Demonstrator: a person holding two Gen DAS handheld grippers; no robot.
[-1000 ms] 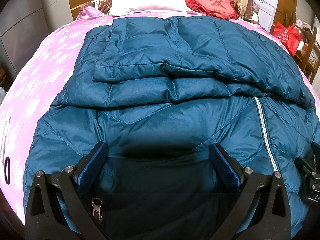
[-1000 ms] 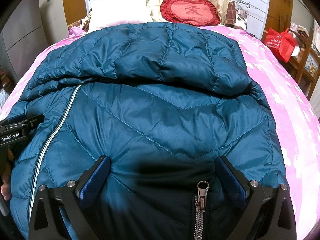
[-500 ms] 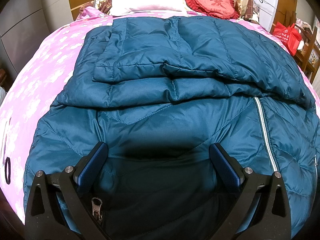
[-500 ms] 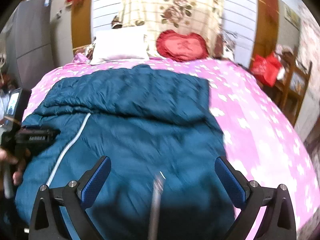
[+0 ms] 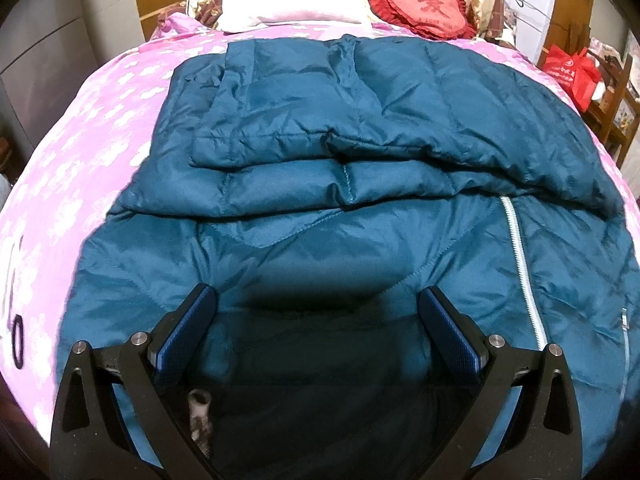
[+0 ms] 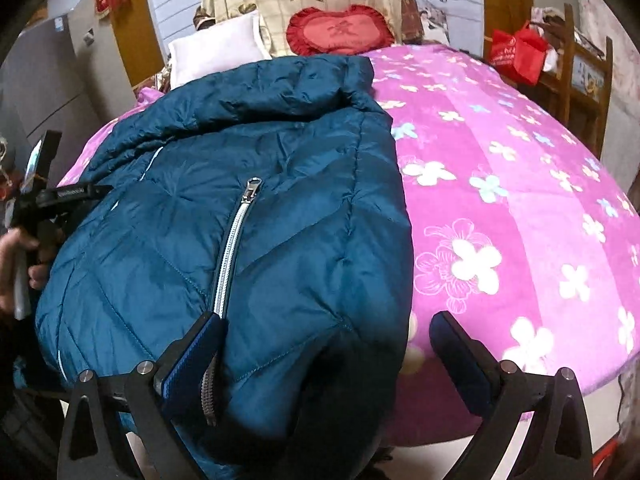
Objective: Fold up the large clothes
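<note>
**Hem under both grippers, jacket running away up the bed**

I'm holding my left gripper with its jaws spread wide, empty, hovering over the near hem of the teal jacket. My right gripper is gaping too, gripping nothing; its left pad is sitting by the side zipper while the jacket's right edge is passing between the jaws. The jacket is stretching straight away from me, long axis toward the white pillow, with both sleeves lying crossed over the far half. I'm judging the next fold as near hem onto far half, both grippers equally close. Underneath, the pink flowered bedspread is lying open on the right. Beyond it are a red heart cushion and a red bag.
</note>
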